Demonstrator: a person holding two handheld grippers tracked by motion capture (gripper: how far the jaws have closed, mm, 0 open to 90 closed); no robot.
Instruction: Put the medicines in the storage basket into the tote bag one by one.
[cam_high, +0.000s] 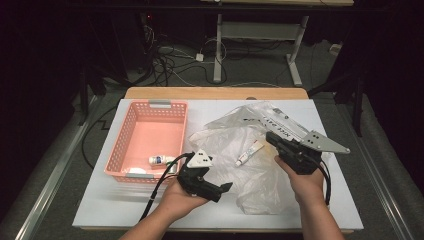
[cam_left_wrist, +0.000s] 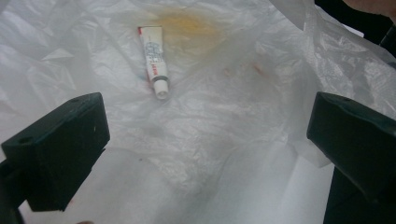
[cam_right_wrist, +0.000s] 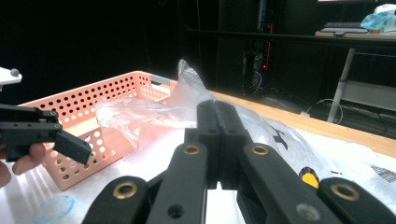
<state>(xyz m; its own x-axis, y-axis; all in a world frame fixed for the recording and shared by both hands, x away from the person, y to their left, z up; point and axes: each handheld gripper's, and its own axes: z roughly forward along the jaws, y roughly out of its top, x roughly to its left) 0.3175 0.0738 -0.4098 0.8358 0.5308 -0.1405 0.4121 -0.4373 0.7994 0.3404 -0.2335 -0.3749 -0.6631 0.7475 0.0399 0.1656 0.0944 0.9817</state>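
Right claw pinches the plastic bag; left claw is spread, tube at eleven o'clock.

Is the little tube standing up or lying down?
Lying down. The tube rests flat on its side on the crumpled plastic bag, white cap end toward the left tool, whose open jaws do not touch it.

A lab recording station, dark beyond the lit work area.

A white-topped bench stands on grey carpet; behind it, tangled cables trail across the floor beside the metal legs of another desk, with black surroundings all round.
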